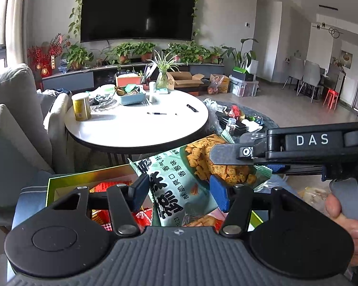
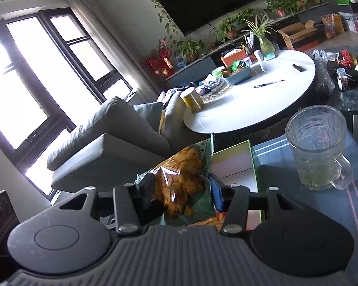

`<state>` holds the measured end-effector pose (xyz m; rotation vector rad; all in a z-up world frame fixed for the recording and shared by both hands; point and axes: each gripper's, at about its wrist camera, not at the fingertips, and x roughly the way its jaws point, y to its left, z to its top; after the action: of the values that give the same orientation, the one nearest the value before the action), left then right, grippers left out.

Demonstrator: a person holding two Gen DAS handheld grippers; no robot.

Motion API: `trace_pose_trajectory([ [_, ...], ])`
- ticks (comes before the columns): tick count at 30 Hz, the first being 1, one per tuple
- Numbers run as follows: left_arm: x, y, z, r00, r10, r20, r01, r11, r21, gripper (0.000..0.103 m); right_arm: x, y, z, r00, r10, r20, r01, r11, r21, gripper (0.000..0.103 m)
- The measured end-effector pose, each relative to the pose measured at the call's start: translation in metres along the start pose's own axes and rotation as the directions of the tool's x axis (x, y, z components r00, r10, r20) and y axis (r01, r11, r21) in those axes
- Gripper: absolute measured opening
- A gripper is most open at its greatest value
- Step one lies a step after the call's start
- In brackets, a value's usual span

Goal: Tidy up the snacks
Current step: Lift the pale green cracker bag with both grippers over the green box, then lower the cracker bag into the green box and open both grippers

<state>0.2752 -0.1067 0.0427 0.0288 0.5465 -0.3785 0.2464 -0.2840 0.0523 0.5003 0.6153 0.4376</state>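
Both grippers are clamping one green snack bag — the left gripper at its lower part, the right gripper at the far end. The bag is hanging over the open yellow-green box, long axis slanting up and away toward the round white bench.

Black linkage arms on the left gripper, silver rivets, blue ribbed pads. Ribbed grey housing below. The right gripper carries white "DAS" lettering.
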Motion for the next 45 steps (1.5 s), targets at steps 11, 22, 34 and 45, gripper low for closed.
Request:
trace_pose_trajectory([
  [11,0.054,0.014,0.003,0.999,0.015,-0.034,-0.014,1.0,0.025,0.053,0.039,-0.021,0.005,0.999,-0.002,-0.047,0.005,0.998,0.063,0.055],
  [22,0.043,0.021,-0.004,0.998,0.053,-0.029,-0.053,0.999,0.015,0.058,0.029,-0.027,0.008,0.996,-0.092,0.019,0.091,0.995,0.038,0.055],
  [34,-0.034,0.021,-0.005,0.997,0.058,0.053,-0.058,0.998,-0.01,0.062,-0.018,-0.016,-0.002,0.995,-0.098,0.027,0.097,0.995,0.025,0.056],
  [45,-0.136,0.01,-0.065,0.997,0.048,0.054,-0.048,0.999,-0.012,0.07,-0.074,0.03,-0.054,0.999,-0.04,-0.015,0.038,0.992,-0.118,0.065],
])
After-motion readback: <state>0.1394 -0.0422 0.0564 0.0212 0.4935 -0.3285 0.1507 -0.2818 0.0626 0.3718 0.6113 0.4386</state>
